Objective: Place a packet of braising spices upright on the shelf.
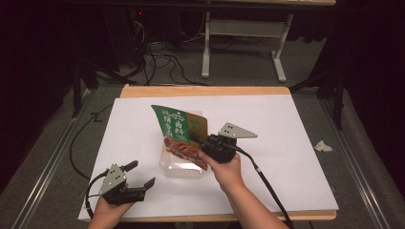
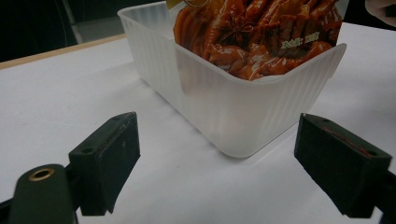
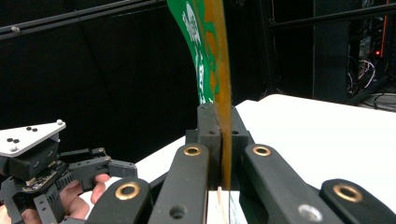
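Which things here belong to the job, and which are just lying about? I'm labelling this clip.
In the job:
- food packet, clamped in the right gripper
- clear plastic tub
- left gripper, open beside the tub

Lying about:
- crumpled paper scrap on the floor

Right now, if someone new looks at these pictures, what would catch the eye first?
The green and red food packet stands out first, near the middle of the white table. The right gripper is shut on its edge, holding it upright with its lower end inside the clear plastic tray. The left gripper, jaws open, rests near the front left corner and points at the tray.
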Demonstrator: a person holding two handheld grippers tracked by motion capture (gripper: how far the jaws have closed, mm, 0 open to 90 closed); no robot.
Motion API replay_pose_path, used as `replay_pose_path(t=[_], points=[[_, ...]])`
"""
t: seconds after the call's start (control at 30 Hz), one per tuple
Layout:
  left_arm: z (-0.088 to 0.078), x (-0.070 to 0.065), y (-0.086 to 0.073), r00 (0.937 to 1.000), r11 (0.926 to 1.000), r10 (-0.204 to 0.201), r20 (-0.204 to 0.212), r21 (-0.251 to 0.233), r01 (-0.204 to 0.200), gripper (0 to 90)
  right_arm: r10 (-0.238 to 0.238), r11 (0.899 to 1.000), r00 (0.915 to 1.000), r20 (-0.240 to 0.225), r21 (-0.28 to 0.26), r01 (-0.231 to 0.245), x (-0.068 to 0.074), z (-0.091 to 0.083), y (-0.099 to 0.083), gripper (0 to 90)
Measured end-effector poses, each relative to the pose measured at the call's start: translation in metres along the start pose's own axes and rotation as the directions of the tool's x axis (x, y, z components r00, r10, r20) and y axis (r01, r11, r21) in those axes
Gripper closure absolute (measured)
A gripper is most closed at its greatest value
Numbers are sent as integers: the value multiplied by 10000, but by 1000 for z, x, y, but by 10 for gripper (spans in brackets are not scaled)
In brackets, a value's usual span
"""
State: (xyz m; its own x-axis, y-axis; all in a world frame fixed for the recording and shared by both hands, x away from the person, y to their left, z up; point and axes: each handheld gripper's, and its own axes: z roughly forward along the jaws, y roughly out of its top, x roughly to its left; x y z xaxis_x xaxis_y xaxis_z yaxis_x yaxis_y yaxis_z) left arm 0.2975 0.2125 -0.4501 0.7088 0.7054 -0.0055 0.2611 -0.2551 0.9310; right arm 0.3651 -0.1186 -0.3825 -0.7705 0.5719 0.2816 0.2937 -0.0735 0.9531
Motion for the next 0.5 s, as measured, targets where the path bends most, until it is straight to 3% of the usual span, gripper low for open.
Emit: replay_pose_path(t=[0.27, 0.5], points=[[-1, -1, 0, 10000, 10000, 15, -6, -7, -15, 150, -77, 9999, 10000, 32, -111, 77, 2, 2, -3, 900], [0, 0, 0, 10000, 10000, 39, -15, 8, -39, 150, -251, 9996, 9996, 160, 107, 249, -1, 6, -9, 900]])
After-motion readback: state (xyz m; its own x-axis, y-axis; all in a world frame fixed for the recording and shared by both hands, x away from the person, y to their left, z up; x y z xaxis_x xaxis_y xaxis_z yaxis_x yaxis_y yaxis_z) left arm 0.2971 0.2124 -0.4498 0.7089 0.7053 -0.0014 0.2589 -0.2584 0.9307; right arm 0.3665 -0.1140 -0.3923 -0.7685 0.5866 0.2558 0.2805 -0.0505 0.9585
